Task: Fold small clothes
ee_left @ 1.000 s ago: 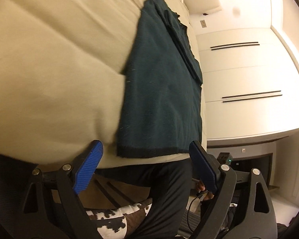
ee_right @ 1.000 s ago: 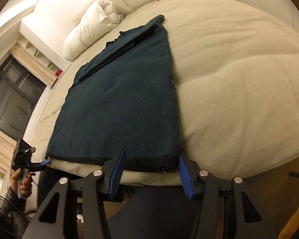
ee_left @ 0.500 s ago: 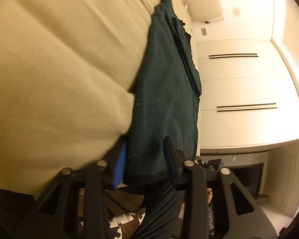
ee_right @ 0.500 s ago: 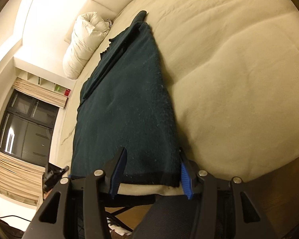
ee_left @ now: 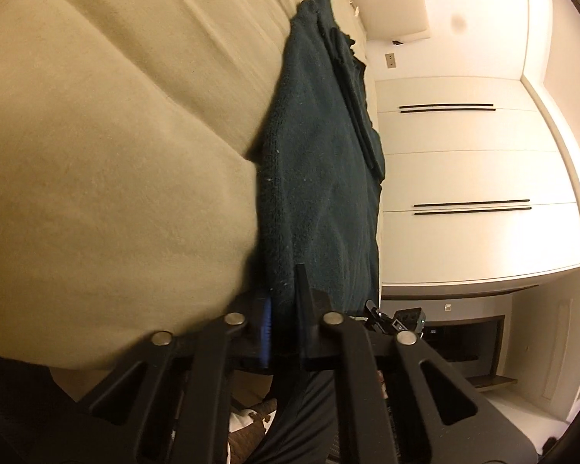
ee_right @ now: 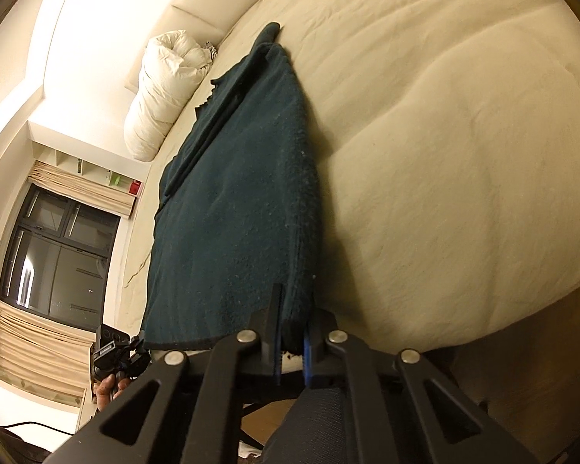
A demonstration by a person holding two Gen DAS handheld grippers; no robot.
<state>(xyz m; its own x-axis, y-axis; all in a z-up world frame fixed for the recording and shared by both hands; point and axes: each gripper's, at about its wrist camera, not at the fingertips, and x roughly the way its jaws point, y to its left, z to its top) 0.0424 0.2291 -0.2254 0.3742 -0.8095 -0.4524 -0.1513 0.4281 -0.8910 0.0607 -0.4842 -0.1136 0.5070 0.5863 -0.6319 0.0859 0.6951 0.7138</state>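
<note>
A dark green knitted garment point(ee_left: 321, 178) lies stretched lengthwise on the beige bed point(ee_left: 96, 147), its hem at the near edge. My left gripper point(ee_left: 284, 301) is shut on one near hem corner of the garment. My right gripper point(ee_right: 294, 317) is shut on the other near hem corner of the garment point(ee_right: 243, 201). The sleeves lie folded along the garment's far side in both views. The left gripper with the hand holding it also shows in the right wrist view point(ee_right: 114, 352).
A white rolled duvet point(ee_right: 162, 92) lies at the head of the bed by the padded headboard. White wardrobe doors point(ee_left: 464, 178) stand beside the bed. A dark window with curtains point(ee_right: 54, 255) is on the other side. My legs and the floor are below.
Both grippers moved forward onto the hem and closed on its two corners. One second ago both stood open just short of the hem.
</note>
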